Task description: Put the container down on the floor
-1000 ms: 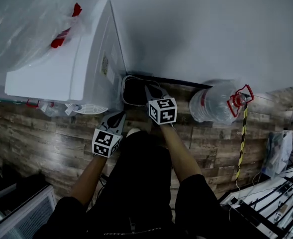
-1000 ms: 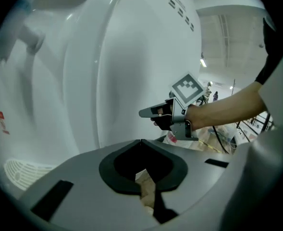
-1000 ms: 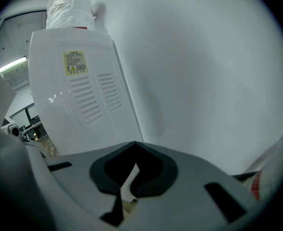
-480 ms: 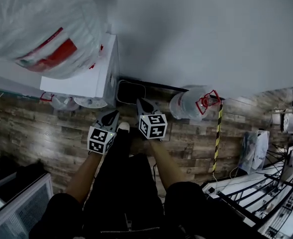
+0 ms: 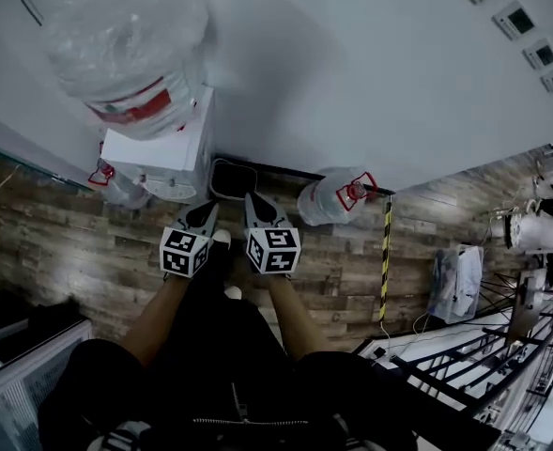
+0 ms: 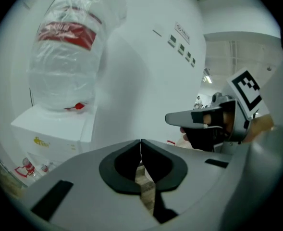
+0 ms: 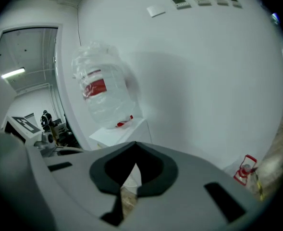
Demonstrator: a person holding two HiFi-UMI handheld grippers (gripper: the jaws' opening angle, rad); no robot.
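Note:
A clear water container [image 5: 330, 199] with a red cap and handle lies on its side on the wood floor by the wall; its red cap [image 7: 247, 169] shows at the right gripper view's lower right. My left gripper [image 5: 204, 213] and right gripper [image 5: 255, 206] hang side by side above the floor, left of that container and apart from it. Both are shut with nothing between the jaws, as the left gripper [image 6: 141, 146] and right gripper [image 7: 134, 151] show in their own views. A second big clear bottle [image 5: 129, 47] stands upside down on the white dispenser [image 5: 159, 153].
A black bin [image 5: 230, 179] stands against the white wall between the dispenser and the lying container. A yellow-black striped strip [image 5: 384, 261] runs across the floor at the right. Racks and cables [image 5: 464, 365] crowd the lower right; a small bottle [image 5: 116, 186] lies by the dispenser's foot.
The head view has risen and pulled back, so the floor and both bottles look smaller. Both grippers have drawn back from the black bin and come closer together, still shut.

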